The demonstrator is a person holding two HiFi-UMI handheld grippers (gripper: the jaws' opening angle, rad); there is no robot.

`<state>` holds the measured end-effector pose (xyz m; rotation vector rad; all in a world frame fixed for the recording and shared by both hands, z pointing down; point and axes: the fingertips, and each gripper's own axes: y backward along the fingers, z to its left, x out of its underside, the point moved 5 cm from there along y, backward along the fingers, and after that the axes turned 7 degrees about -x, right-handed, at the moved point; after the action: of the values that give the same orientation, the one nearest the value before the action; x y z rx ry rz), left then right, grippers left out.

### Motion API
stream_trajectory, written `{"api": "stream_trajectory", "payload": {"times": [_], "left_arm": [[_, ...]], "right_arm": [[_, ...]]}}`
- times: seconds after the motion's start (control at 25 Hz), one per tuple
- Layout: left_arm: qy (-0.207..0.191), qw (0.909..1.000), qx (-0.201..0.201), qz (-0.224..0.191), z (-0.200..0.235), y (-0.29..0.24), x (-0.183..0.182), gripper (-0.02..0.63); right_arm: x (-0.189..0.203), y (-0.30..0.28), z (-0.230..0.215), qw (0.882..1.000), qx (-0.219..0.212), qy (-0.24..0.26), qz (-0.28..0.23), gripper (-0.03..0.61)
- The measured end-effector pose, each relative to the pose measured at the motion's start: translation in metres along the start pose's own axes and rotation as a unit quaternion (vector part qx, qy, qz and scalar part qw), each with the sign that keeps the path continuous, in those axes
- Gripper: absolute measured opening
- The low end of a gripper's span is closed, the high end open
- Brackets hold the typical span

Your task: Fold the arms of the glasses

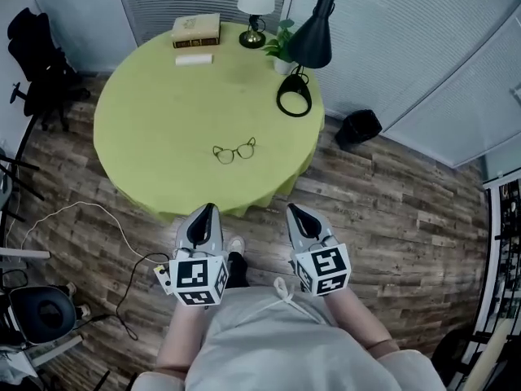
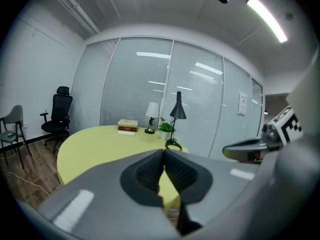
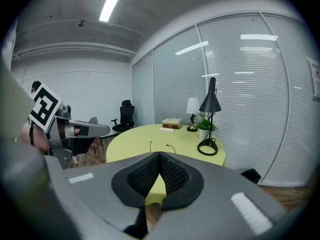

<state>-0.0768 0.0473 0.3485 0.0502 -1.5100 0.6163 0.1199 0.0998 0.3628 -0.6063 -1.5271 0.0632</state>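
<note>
A pair of thin-rimmed glasses (image 1: 234, 151) lies on the round yellow-green table (image 1: 163, 129), arms unfolded and pointing toward the near edge; its arm tips (image 3: 159, 146) show above the jaws in the right gripper view. My left gripper (image 1: 206, 210) and right gripper (image 1: 295, 211) hang side by side over the floor, short of the table's near edge and well apart from the glasses. Both are shut with nothing between the pads (image 2: 150, 171) (image 3: 146, 174). In the left gripper view the glasses are hidden behind the jaws.
At the table's far side stand a black desk lamp (image 1: 303, 63), a small potted plant (image 1: 282, 49), a white-shaded lamp (image 1: 256, 6) and stacked books (image 1: 196, 31). A black office chair (image 1: 37, 63) stands left, a black bin (image 1: 356, 127) right, and a cable (image 1: 81, 218) on the wooden floor.
</note>
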Motion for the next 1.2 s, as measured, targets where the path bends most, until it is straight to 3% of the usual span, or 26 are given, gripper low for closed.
{"api": "stream_trajectory", "payload": {"times": [0.32, 0.64, 0.88, 1.2], "left_arm": [[0.002, 0.9997, 0.017, 0.016, 0.064, -0.089, -0.032, 0.006], [0.023, 0.9981, -0.008, 0.057, 0.092, -0.142, -0.019, 0.006], [0.040, 0.9948, -0.045, 0.082, 0.097, -0.176, -0.004, 0.006], [0.076, 0.9856, -0.088, 0.123, 0.102, -0.212, 0.020, 0.006]], "right_arm": [[-0.048, -0.101, -0.026, 1.000, 0.026, -0.005, 0.010, -0.002], [-0.044, -0.165, -0.060, 0.998, 0.008, -0.008, 0.059, -0.002], [-0.023, -0.206, -0.095, 0.993, -0.029, 0.007, 0.116, -0.002], [0.009, -0.257, -0.117, 0.971, -0.121, 0.042, 0.203, -0.002]]}}
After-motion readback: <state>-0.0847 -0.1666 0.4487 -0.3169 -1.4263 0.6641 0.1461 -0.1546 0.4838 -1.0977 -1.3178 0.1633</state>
